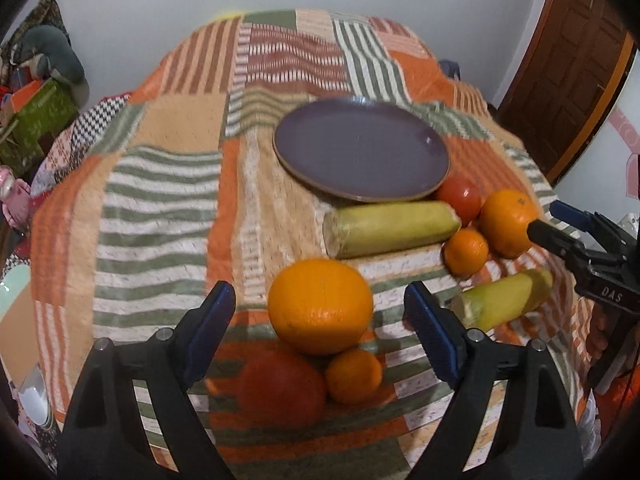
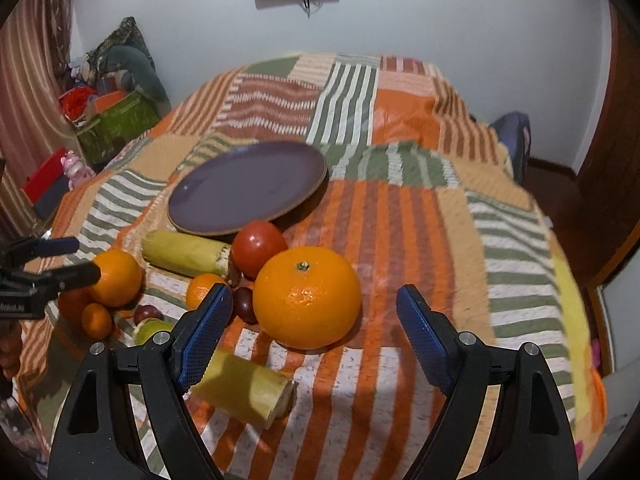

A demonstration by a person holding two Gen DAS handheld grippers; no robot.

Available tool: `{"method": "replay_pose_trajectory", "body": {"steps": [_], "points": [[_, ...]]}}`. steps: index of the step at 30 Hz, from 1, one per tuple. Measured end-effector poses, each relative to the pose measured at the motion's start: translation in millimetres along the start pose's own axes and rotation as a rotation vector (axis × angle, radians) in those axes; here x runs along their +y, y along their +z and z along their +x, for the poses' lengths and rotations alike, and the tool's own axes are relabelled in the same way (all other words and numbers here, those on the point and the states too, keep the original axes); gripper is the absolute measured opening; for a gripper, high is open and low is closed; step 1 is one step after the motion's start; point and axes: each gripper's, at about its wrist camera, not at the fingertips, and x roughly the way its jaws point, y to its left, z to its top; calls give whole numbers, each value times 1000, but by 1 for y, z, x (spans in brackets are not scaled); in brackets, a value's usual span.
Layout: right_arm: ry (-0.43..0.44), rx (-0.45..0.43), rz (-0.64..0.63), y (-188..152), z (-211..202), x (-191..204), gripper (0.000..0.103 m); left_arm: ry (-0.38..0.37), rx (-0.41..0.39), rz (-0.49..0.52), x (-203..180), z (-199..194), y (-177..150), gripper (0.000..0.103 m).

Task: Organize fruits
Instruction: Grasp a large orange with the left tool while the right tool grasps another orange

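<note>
2 spread claws, left claw [image 1: 320,312] and right claw [image 2: 316,312], each around 1 orange [image 1: 320,306].

Plate [image 2: 224,196]: purple, empty, flat on the striped quilt.
Large oranges [image 2: 307,298]: two, apart, each near a smaller orange [image 1: 466,251].
Tomatoes [image 2: 259,248]: red; one touching the plate's rim.
Corn cobs [image 1: 390,229]: pale yellow, lying on their sides.

Blurred red tomato [image 1: 282,388] sits low; small dark fruits [image 2: 244,305] partly hidden.
</note>
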Motion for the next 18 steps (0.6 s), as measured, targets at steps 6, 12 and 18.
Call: {"method": "replay_pose_trajectory", "body": {"steps": [6,12,18], "points": [[28,73,47,0,21,-5,82,7,34,-9,6,14,-2,87],[30,97,35,0,32,-3,76,-2,48,-18,6,21,-1,73],[80,128,66,0,38,-9,68,-23,54,-20,5,25,-1,66]]}}
